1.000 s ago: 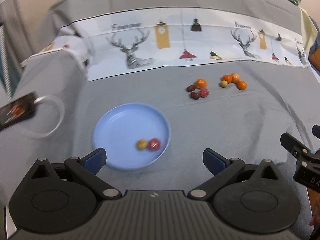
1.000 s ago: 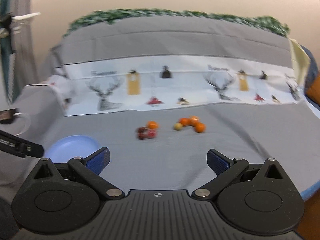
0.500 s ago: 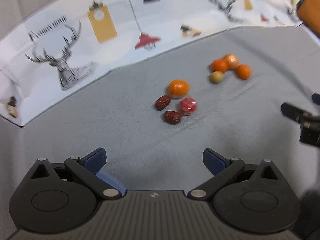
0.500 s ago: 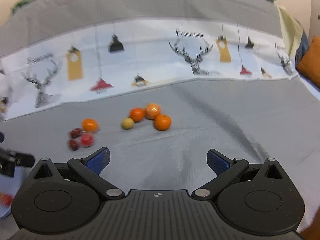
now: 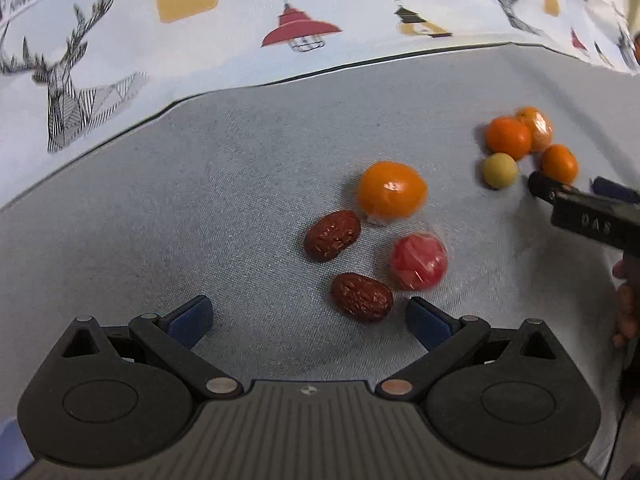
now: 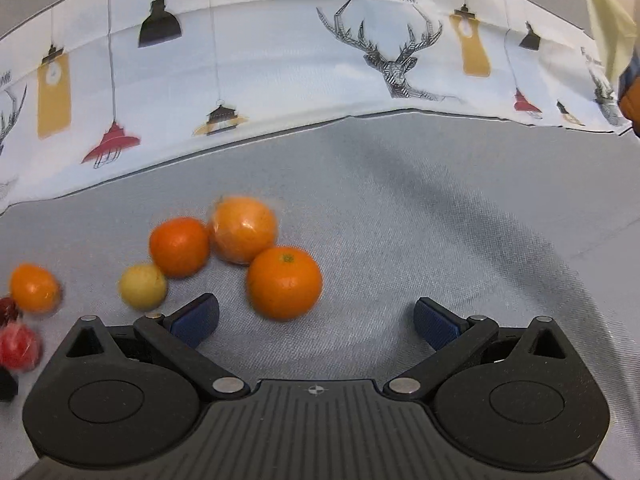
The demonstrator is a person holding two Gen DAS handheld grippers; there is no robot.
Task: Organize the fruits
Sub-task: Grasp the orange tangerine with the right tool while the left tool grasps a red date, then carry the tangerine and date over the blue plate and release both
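Left wrist view has lost the blue plate; both grippers, fingers spread empty, have closed on the fruits (image 5: 392,194).

On the grey cloth (image 5: 200,208) lie four oranges (image 5: 391,193) (image 6: 283,282) (image 6: 179,246) (image 6: 243,229), two of them in clear wrap, two wrinkled red dates (image 5: 332,235) (image 5: 361,297), one wrapped red fruit (image 5: 418,261), and one small yellow fruit (image 6: 142,286).

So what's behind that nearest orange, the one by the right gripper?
Right behind the nearest orange sits a plastic-wrapped orange touching it, with another orange and a small yellow fruit to its left. Whatever lies directly behind their touching sides is hidden.
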